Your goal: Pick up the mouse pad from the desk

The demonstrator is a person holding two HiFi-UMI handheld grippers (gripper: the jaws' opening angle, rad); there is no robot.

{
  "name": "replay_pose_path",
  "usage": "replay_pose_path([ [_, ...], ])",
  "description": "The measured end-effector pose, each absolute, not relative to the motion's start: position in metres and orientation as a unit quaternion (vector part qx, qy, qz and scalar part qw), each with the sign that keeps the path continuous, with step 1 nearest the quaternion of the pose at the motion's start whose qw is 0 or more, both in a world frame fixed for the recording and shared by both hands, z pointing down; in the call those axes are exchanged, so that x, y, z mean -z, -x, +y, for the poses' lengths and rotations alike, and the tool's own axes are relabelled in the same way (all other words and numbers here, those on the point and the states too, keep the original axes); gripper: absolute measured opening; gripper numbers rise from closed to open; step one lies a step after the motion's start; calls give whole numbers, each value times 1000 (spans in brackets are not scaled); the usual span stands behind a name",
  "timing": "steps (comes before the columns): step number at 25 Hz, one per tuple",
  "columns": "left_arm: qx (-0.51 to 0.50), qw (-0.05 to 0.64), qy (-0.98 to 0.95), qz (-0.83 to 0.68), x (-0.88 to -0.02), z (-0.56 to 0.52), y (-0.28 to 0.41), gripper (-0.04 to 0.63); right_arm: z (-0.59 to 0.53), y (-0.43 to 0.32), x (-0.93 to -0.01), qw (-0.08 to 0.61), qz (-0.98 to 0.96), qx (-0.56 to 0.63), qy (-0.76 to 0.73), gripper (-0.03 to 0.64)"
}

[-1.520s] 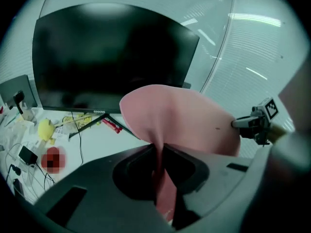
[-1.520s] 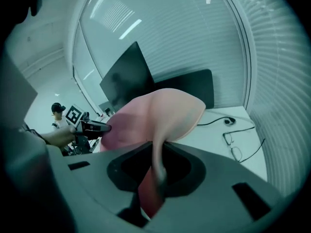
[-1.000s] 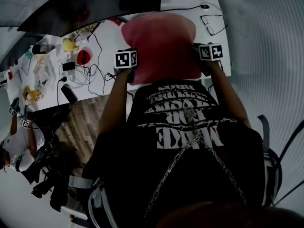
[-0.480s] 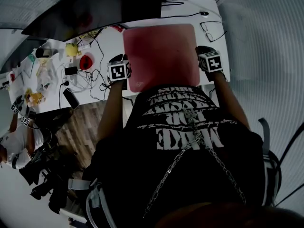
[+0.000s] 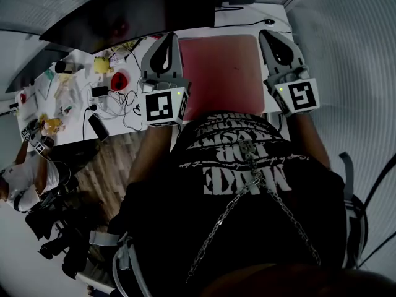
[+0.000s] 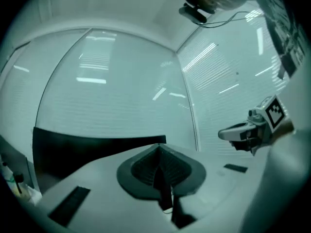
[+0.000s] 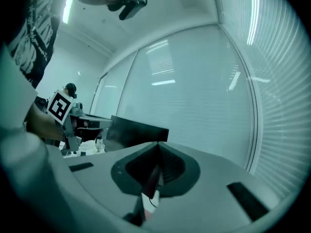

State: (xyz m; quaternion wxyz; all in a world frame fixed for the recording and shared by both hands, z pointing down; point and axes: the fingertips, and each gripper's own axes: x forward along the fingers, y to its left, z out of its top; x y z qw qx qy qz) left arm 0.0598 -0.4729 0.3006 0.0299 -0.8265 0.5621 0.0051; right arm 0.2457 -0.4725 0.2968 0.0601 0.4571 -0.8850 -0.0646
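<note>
The red mouse pad is seen flat on the white counter. The left tongs and right tongs are held level at its two sides, just closed on nothing.

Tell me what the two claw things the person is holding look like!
The left claw and right claw are both grey and pointed, like teardrops with a dark hollow. Each carries a cube with black-and-white square markers and a tiny green light. The person wears a black top with white print and a silver chain.
</note>
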Motion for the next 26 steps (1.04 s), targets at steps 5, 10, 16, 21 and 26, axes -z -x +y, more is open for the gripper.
replay_pose_path([
  [5, -2, 43, 833, 551, -284, -462, -69, 6, -464, -235, -279, 23, -882, 70, -465, 0],
  [10, -9, 46, 834, 550, -276, -455, -61, 6, -461, -237, -279, 21, -877, 70, -474, -1],
  [16, -21, 35, 844, 534, -275, -451, -57, 6, -452, -227, -276, 26, -877, 70, -475, 0],
  [21, -17, 35, 851, 523, -275, -447, -50, 6, -446, -215, -277, 33, -875, 67, -478, 0],
  [26, -15, 35, 856, 515, -275, -439, -36, 6, -441, -207, -276, 30, -869, 51, -490, 0],
])
